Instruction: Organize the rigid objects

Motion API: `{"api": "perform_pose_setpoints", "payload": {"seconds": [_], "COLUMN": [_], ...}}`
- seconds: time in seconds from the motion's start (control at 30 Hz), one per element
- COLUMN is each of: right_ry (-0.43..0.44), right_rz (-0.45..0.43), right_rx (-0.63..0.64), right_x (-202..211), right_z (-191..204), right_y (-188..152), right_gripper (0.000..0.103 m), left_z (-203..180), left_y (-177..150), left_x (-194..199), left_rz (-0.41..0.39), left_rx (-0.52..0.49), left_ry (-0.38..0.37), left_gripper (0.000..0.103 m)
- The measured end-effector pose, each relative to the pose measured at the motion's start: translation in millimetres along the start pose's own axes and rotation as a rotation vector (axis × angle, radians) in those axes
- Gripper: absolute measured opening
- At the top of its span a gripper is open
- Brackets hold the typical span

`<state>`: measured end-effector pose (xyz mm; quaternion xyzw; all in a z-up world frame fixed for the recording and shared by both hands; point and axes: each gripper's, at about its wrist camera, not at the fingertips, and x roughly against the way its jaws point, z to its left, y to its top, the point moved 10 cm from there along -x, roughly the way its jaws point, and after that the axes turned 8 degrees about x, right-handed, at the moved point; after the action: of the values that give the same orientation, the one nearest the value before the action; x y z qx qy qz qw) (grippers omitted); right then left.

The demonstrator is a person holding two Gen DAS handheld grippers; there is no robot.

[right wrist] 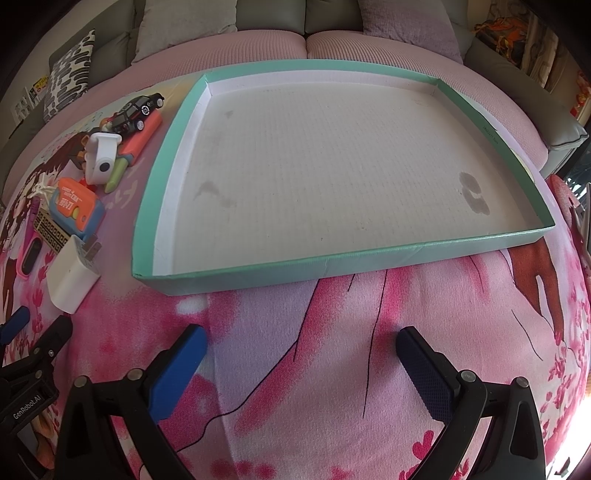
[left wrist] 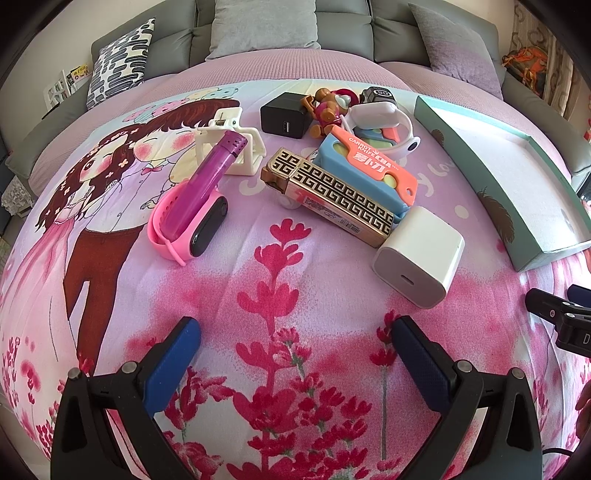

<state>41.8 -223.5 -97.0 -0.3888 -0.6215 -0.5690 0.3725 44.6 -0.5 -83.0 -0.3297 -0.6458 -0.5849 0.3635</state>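
Observation:
Small objects lie in a heap on the pink printed cloth: a white charger cube (left wrist: 419, 256), a gold patterned lighter (left wrist: 328, 195), a blue and orange carrot knife toy (left wrist: 369, 166), a purple lighter (left wrist: 207, 184) resting in a pink wristband (left wrist: 192, 225), a black charger (left wrist: 284, 116), a white clip (left wrist: 229, 147) and a brown figure (left wrist: 325, 107). A teal shallow box (right wrist: 236, 266), empty, lies to their right. My left gripper (left wrist: 295, 336) is open above the cloth, short of the heap. My right gripper (right wrist: 301, 345) is open before the box's near wall.
A grey sofa with cushions (left wrist: 262, 26) runs along the back. A black toy car (right wrist: 138, 109) and a white band (right wrist: 101, 162) lie left of the box. The left gripper's body (right wrist: 26, 373) shows at the right wrist view's left edge.

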Motion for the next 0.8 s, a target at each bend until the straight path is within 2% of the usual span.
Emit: {"api": "perform_pose_setpoints", "payload": {"seconds": [0.27, 0.47, 0.57, 0.63, 0.8], "right_ry": [0.000, 0.009, -0.010, -0.017, 0.025], "right_rz": [-0.003, 0.010, -0.022, -0.085, -0.168], "right_rx": [0.002, 0.012, 0.016, 0.013, 0.013], "right_x": [1.3, 9.5, 23.5, 43.1, 70.6], "right_z": [-0.7, -2.4, -5.3, -6.7, 9.1], "right_y": [-0.5, 2.8, 9.5, 21.6, 44.9], "right_gripper": [0.103, 0.103, 0.103, 0.103, 0.103], "left_z": [0.6, 3.5, 12.9, 20.4, 48.0], "left_y": [1.3, -1.4, -2.1, 2.4, 37.0], "left_x": [-0.8, 3.7, 8.8, 13.5, 27.9], "left_rz": [0.001, 0.043, 0.055, 0.052, 0.017], "left_rx": [-0.002, -0.025, -0.021, -0.012, 0.056], "left_ry": [0.000, -0.030, -0.024, -0.022, 0.007], "left_gripper": [0.103, 0.103, 0.103, 0.103, 0.103]}}
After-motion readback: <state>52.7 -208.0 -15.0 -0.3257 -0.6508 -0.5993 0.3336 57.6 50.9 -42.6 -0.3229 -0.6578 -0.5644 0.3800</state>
